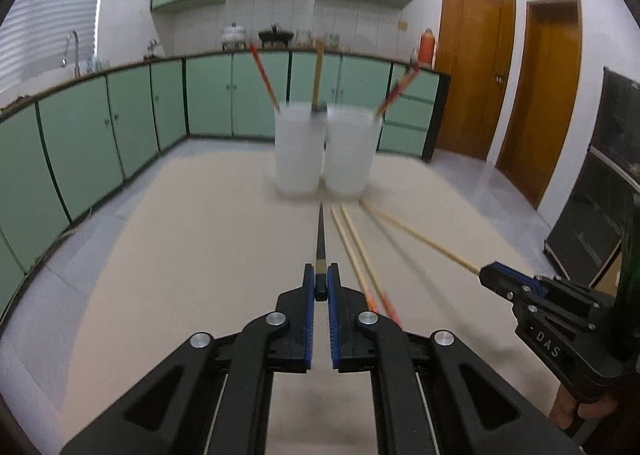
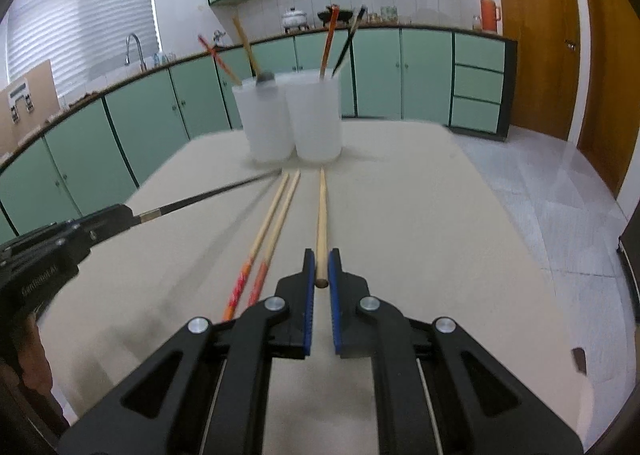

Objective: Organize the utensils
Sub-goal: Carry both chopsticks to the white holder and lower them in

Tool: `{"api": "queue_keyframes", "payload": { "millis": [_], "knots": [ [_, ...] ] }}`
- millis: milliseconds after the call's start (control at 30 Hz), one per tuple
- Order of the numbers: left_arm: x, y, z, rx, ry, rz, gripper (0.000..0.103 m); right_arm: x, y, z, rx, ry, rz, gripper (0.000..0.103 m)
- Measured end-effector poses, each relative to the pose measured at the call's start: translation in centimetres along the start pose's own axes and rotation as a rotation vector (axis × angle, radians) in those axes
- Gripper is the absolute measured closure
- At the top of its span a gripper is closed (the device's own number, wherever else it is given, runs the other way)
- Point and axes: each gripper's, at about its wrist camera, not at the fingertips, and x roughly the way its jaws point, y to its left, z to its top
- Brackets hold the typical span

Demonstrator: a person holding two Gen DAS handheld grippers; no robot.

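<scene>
Fingers of the left gripper pinch a dark, gold-banded chopstick.

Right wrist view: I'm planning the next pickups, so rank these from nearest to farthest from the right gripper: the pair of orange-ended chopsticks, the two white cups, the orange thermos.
1. Pair of orange-ended chopsticks, lying on the table just left of the right gripper.
2. Two white cups, side by side at the table's far end.
3. Orange thermos, on the back counter, far right.

Right hand-held gripper clamping wooden chopstick, two white cups beyond
</scene>
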Motion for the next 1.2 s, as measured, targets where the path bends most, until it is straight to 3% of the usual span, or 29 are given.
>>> {"api": "queue_keyframes", "payload": {
  "millis": [367,600,1200],
  "knots": [
    [-1.2,0.4,7.4,0.013,-0.124,-0.012,0.097,-2.3,-0.9,7.9,-0.036,-0.087,0.039,0.097],
    [-0.6,0.5,11.3,0.019,-0.145,-0.022,0.097,-1.5,-1.8,12.9,-0.024,-0.046,0.118,0.097],
    [-1.6,1.8,15.7,0.032,-0.181,-0.045,0.097,-2.7,-1.8,19.8,-0.090,-0.059,0.212,0.097]
  ]
}}
